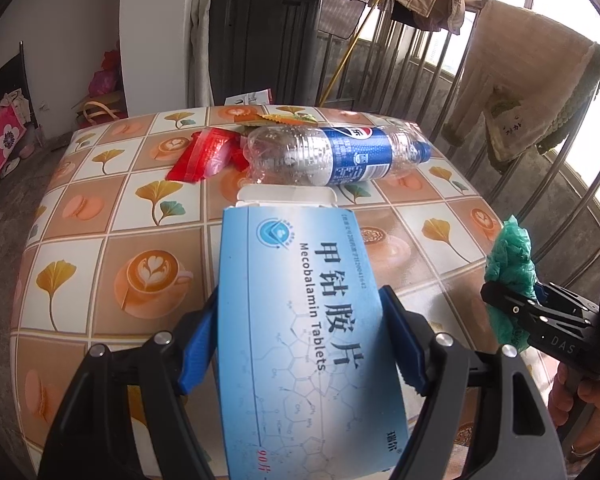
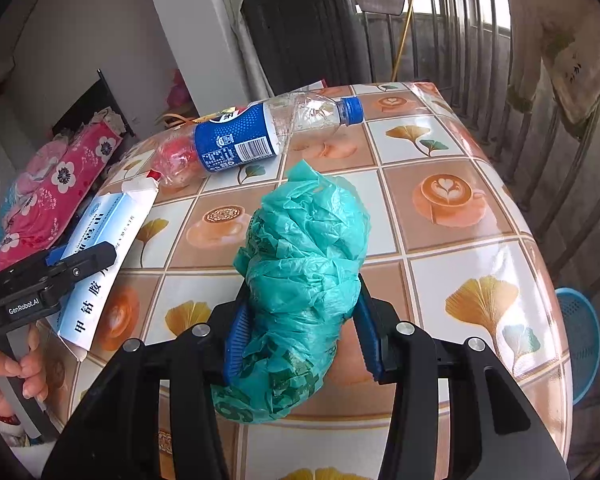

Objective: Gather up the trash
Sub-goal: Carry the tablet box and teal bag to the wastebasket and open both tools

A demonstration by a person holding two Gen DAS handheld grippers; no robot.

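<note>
My left gripper (image 1: 300, 316) is shut on a light blue tablet box (image 1: 300, 300), whose open white flap points toward the table's middle. The same box (image 2: 100, 248) shows at the left of the right wrist view, with the left gripper (image 2: 80, 260) clamped on it. My right gripper (image 2: 300, 308) is shut on a crumpled green plastic bag (image 2: 304, 264), held above the table; the bag (image 1: 512, 264) also shows at the right edge of the left wrist view. An empty clear bottle (image 1: 332, 156) with a blue label lies on its side further back, beside red wrappers (image 1: 208, 154).
The table (image 1: 100, 248) wears a glossy cloth with coffee cups and leaves. A dark chair (image 1: 260, 40) stands behind it. Metal railings (image 1: 480, 120) with hung laundry run along the right. A blue basket (image 2: 580, 332) sits on the floor to the right, and a pink flowered bundle (image 2: 60, 184) to the left.
</note>
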